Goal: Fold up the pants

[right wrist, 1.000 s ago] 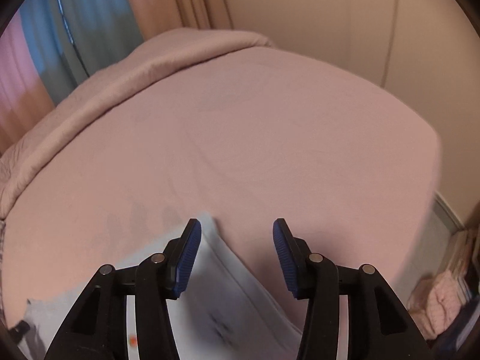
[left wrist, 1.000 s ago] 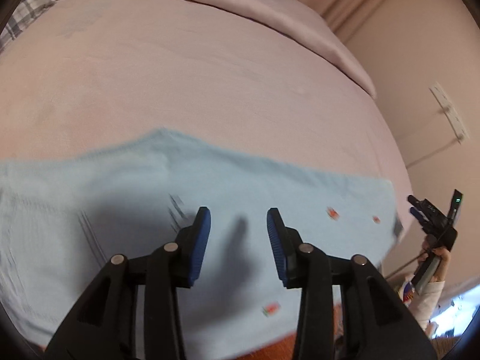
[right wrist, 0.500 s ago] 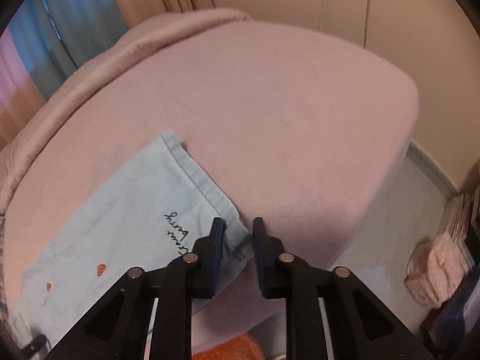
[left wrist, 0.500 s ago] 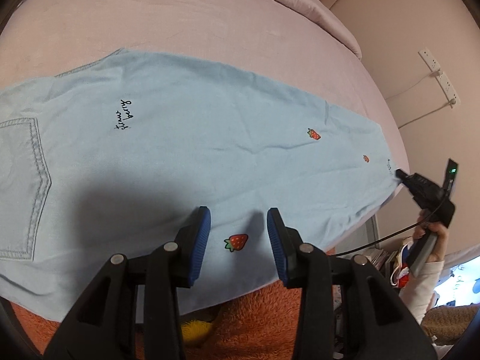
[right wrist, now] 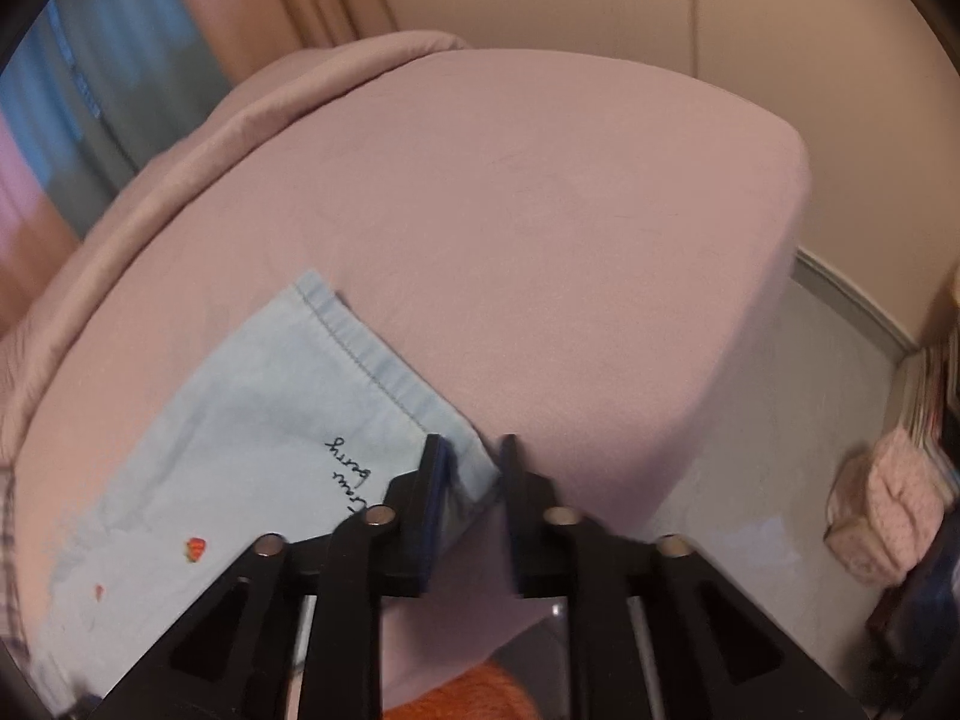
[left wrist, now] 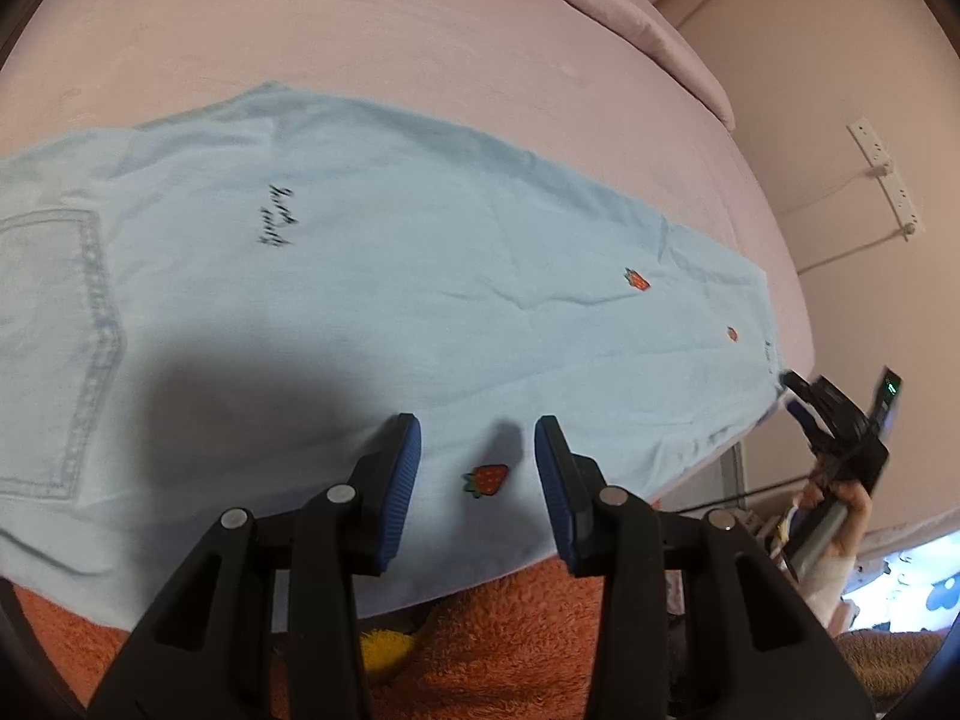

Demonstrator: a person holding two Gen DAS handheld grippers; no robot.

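Observation:
Light blue pants with strawberry patches and black script lie flat across the pink bed. My left gripper is open, hovering over the near edge of the pants, with a strawberry patch between its fingers. My right gripper sits at the hem corner of the pant leg, jaws narrowly apart with the corner of the cloth between them. It also shows in the left wrist view at the far right hem.
The bed's corner drops to a grey floor. A pink bag lies on the floor at right. An orange fuzzy cloth is below the near bed edge. A power strip hangs on the wall.
My right gripper closed in from wide open onto the hem corner and has parted slightly. My left gripper has stayed open and drawn back, so more of the pants shows.

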